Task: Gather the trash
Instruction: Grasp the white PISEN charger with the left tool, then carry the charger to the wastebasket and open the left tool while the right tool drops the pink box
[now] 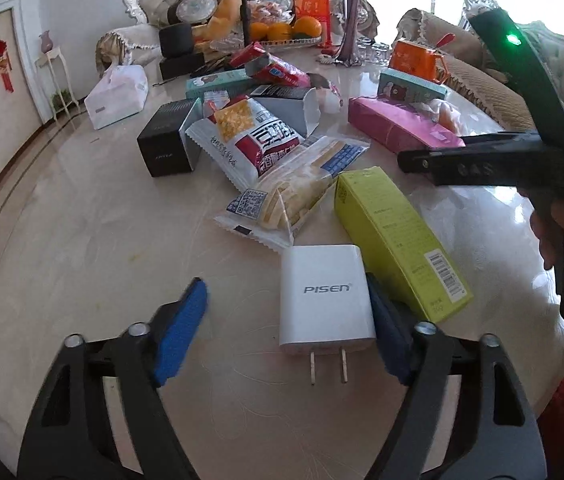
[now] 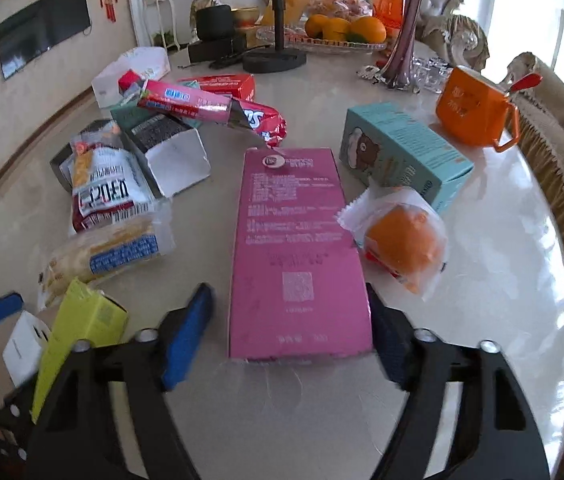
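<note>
I hold the left gripper (image 1: 286, 328) open over the near edge of the table (image 1: 82, 240). The charger (image 1: 326, 296) lies between its jaws. The right pad (image 1: 386, 340) touches the charger's right side; the left pad (image 1: 184, 332) stands clear of it. The prongs point toward me.

I hold the right gripper (image 2: 288, 328) open as well. The near end of the pink box (image 2: 296, 248) lies between its jaws. The right pad (image 2: 386, 340) sits at the box's edge; the left pad (image 2: 188, 332) is apart from it.

Handling, as I judge it:
- Charger: hard, smooth, compact. It may slip. I would grip its two flat sides, clear of the prongs. It looks like a usable item, not trash.
- Pink box: light, stiff card, probably empty. It will dent under a hard squeeze. I would grip across its narrow width at the near end.

Farther out:
- The green box (image 1: 394, 236) lies just right of the charger.
- The snack bags (image 1: 282, 184) lie beyond, soft and crinkly.
- A wrapped orange item (image 2: 402, 240) touches the pink box's right side.
- The teal box (image 2: 402, 152) and the orange mug (image 2: 470, 108) stand to the far right.
</note>
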Demonstrator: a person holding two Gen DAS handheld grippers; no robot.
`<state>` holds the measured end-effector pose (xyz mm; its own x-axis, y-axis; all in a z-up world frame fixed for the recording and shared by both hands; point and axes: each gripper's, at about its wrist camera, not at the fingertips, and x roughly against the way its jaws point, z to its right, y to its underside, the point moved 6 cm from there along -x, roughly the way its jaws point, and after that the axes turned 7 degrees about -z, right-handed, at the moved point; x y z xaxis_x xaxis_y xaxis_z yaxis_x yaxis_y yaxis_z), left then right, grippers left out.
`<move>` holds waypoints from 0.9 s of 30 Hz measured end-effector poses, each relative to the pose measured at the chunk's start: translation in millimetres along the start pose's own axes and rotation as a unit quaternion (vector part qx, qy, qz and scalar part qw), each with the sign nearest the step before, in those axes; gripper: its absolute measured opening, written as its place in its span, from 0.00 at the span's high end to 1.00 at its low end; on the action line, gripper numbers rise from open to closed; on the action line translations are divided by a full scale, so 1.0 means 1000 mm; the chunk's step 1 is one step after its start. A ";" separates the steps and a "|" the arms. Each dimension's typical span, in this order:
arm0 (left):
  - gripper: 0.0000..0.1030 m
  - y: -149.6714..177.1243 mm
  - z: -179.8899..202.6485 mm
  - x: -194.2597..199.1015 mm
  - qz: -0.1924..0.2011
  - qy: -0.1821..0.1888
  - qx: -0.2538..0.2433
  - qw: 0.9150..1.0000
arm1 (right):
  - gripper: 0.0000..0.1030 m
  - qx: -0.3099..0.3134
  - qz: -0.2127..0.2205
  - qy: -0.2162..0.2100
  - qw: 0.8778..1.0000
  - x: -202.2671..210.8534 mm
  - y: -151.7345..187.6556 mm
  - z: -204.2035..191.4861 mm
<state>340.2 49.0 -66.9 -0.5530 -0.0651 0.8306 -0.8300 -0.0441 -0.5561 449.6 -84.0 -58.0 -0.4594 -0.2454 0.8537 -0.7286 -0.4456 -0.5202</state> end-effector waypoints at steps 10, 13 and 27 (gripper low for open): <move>0.63 0.009 -0.011 0.014 0.015 0.028 0.013 0.999 | 0.47 -0.068 0.019 -0.113 0.991 0.032 0.032 -0.006; 0.63 0.015 -0.020 0.028 0.028 0.045 0.031 0.998 | 0.47 -0.109 0.048 -0.165 0.979 0.058 0.044 0.000; 0.63 0.147 0.017 0.141 0.043 0.133 -0.041 0.989 | 0.47 -0.106 0.088 -0.264 0.955 0.180 0.247 -0.084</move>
<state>141.0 16.0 -32.1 -0.6129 0.1999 0.7645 -0.7759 0.0312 -0.6301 144.2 -165.4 -34.4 -0.3050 -0.7251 0.6173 -0.7761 -0.1864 -0.6024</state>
